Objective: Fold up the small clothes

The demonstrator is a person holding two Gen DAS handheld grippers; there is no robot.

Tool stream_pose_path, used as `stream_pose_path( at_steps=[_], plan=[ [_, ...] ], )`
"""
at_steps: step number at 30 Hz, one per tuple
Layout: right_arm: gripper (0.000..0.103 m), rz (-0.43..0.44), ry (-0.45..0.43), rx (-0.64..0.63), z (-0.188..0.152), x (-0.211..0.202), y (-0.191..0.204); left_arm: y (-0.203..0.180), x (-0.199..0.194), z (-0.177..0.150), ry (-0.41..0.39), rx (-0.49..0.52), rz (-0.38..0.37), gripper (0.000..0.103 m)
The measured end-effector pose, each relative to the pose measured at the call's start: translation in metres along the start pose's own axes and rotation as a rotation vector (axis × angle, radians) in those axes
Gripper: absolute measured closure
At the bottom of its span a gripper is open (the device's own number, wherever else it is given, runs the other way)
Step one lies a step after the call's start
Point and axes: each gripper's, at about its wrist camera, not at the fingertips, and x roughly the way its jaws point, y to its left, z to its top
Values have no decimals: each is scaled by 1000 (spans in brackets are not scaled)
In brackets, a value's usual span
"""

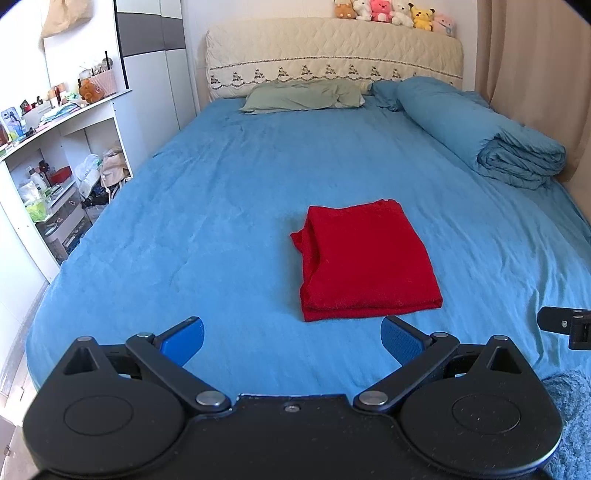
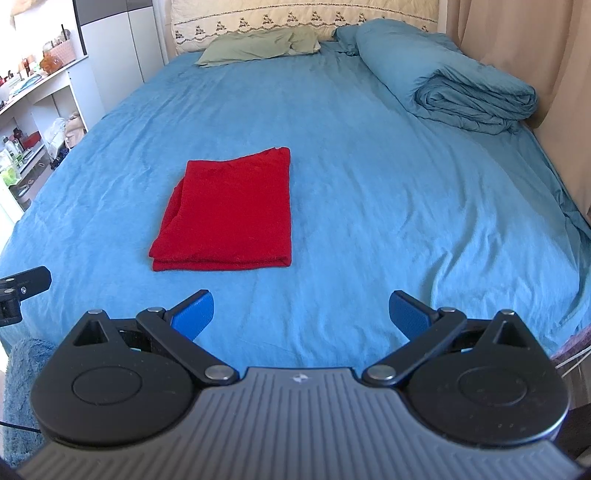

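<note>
In the left wrist view the black left gripper (image 1: 291, 341) with blue finger pads (image 1: 183, 339) fills the bottom of the frame, its jaws spread wide and holding nothing, hovering over the near edge of the blue plush bedsheet (image 1: 207, 206); just beyond it, right of centre, lies the red knitted garment folded into a neat rectangle (image 1: 364, 258), flat on the sheet and apart from both pads; at the far right edge a black part of the right gripper (image 1: 565, 325) pokes in; a rolled blue duvet (image 1: 491, 136) lies at the upper right, a pale green pillow (image 1: 303, 95) against the cream quilted headboard (image 1: 332, 55) at the top, with a row of plush toys (image 1: 391, 13) above it, and white cluttered shelves (image 1: 62, 155) stand at the left. In the right wrist view the right gripper (image 2: 301, 315), black with a grey ribbed body, occupies the bottom, its jaws likewise wide apart and empty; the red garment (image 2: 229, 214) lies left of centre, ahead of the left pad and not touched; the left gripper's (image 2: 22, 291) black edge shows at the left margin; the duvet (image 2: 461, 85) sits upper right, the pillow (image 2: 258, 46) at the top.
</note>
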Motion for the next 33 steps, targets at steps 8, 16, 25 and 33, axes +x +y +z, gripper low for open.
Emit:
stream_pose_path(
  at_steps=[8,16,25,33],
  plan=[
    [0,-11,4,1,0,0,1,3,1,3,0,-9,4,0],
    [0,-16,8,5,-1,2,1,5,0,3,-7,-8,9,0],
    [0,-17,10,6,-2,3,0,6,-2,4,-26,-5,22,0],
    [0,-16,15,15,-1,6,-4,12,1,7,-36,-27,30,0]
  ],
)
